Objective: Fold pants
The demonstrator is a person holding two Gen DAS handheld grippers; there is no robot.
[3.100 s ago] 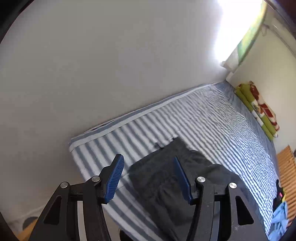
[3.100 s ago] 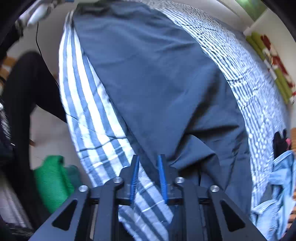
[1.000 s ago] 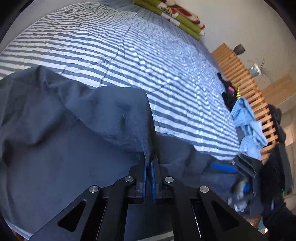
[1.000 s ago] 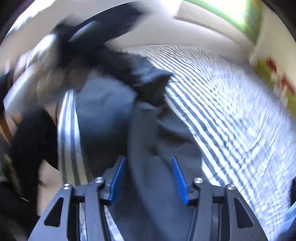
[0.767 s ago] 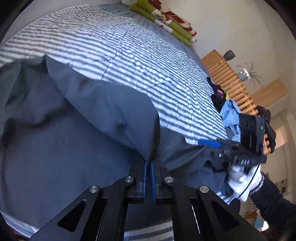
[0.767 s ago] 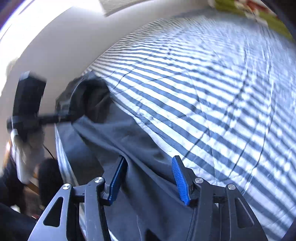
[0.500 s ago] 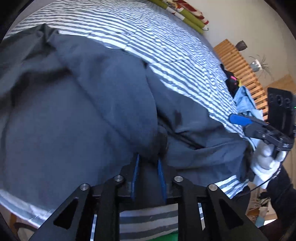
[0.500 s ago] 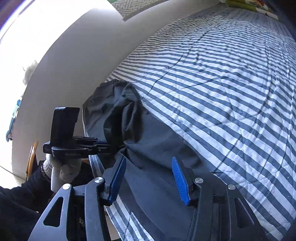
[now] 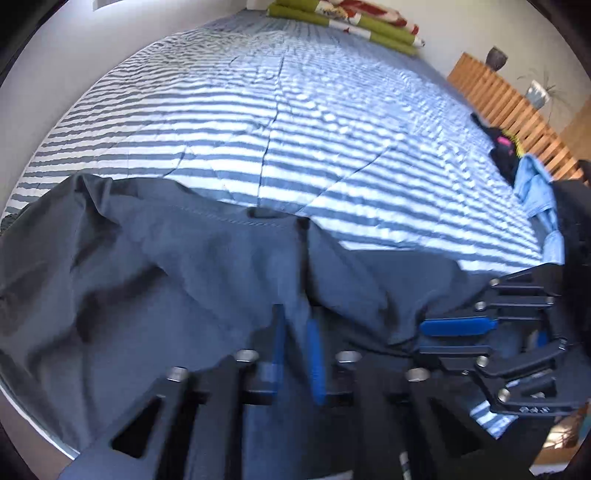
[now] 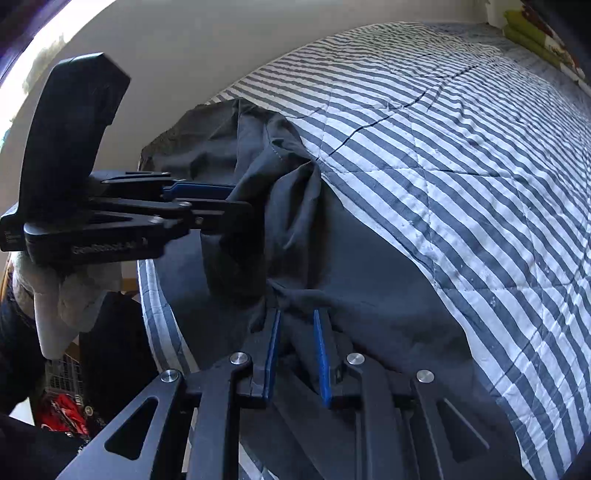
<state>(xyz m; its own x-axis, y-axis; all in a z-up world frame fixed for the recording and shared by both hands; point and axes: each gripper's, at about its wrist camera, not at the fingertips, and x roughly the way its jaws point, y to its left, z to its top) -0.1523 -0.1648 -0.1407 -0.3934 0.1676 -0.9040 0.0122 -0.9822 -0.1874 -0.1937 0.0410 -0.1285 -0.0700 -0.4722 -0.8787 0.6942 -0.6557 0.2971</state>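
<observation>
Dark grey pants [image 9: 147,277] lie rumpled along the near edge of a blue-and-white striped bed cover [image 9: 295,110]. My left gripper [image 9: 295,332] is shut on a thick fold of them. In the right wrist view that left gripper [image 10: 229,201] holds a bunched ridge of the pants [image 10: 369,277] up off the bed, with a gloved hand [image 10: 74,295] on its handle. My right gripper [image 10: 297,332] is shut on a gathered bit of the same cloth close in front of it. The right gripper [image 9: 424,338] also shows side-on at the right of the left wrist view.
Folded green and red blankets [image 9: 351,26] lie at the far end of the bed. A light blue garment [image 9: 535,188] and a black one [image 9: 502,147] sit at the right edge by a wooden slatted panel [image 9: 509,99]. A white wall [image 10: 203,48] runs along the left side.
The right gripper went from wide open to closed on the pants. The left gripper's pads stand a little further apart on a thicker fold, and the two grippers have come closer together.
</observation>
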